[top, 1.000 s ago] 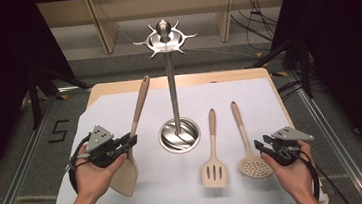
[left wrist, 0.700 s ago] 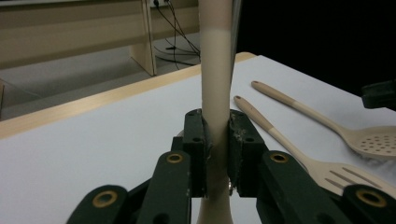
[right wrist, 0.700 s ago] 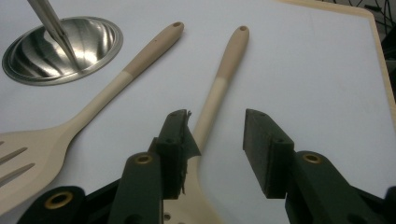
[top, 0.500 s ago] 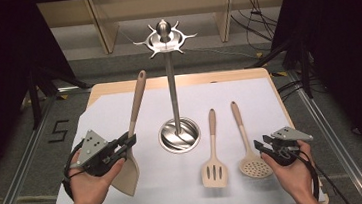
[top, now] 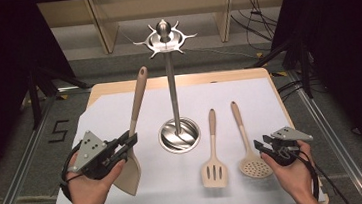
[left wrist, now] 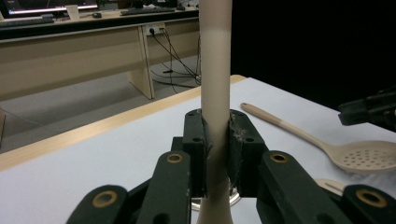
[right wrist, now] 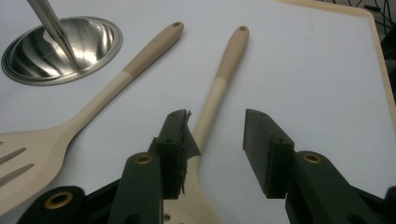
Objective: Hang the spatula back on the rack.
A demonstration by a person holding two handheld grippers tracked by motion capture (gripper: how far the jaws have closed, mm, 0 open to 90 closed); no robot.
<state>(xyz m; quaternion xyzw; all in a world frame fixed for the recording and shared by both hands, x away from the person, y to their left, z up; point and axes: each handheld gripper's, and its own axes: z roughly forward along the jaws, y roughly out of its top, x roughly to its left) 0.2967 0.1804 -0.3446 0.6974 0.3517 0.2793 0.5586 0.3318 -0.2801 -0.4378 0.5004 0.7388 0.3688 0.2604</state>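
My left gripper point(top: 126, 140) is shut on the handle of a beige solid spatula point(top: 136, 115), which stands tilted with its handle up and back and its blade point(top: 129, 175) near the white mat. In the left gripper view the pads clamp the spatula handle point(left wrist: 215, 84) from both sides. A steel utensil stand point(top: 171, 83) with a hooked crown rises mid-table. A slotted turner point(top: 212, 154) and a perforated skimmer point(top: 246, 143) lie flat to its right. My right gripper point(top: 260, 147) stands open just right of the skimmer's bowl; the skimmer handle point(right wrist: 219, 84) runs away between its jaws, untouched.
The white mat point(top: 248, 90) covers a wooden tabletop point(top: 182, 80). Metal rails run along both sides, and dark curtains hang left and right. A bench and cables sit beyond the far edge.
My left hand has drawn back and up a little with the spatula, tilting its handle more upright. The right hand has stayed still.
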